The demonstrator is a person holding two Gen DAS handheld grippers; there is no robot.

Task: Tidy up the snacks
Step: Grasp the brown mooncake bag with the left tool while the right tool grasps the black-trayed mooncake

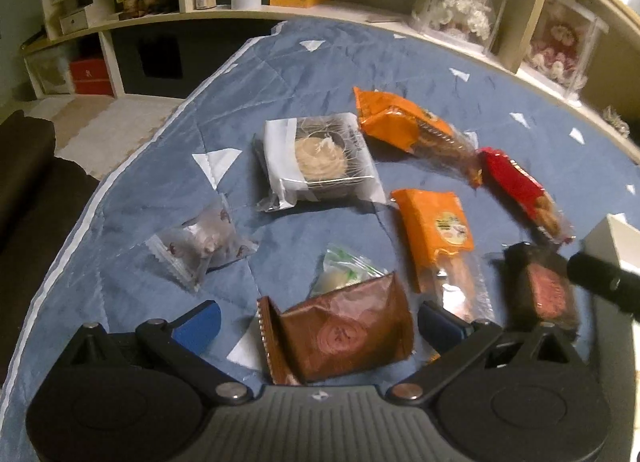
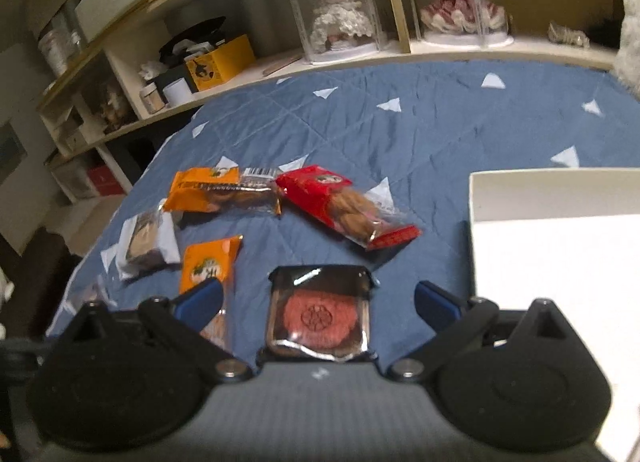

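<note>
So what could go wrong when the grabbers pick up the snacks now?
The left gripper is open around the brown packet, whose crinkly wrapper might slip out or get crushed. A green-and-white sweet lies touching it and could get dragged along. The right gripper is open around the dark packet with the pink cake; squeezing hard may break the cake before it reaches the white box.

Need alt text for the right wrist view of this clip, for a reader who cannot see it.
The open right gripper hovers over a dark packet with a round pink cookie on a blue quilted cover, its blue fingers either side of it. Beyond lie a red snack packet and two orange ones, with a white box at right and shelving behind.
</note>
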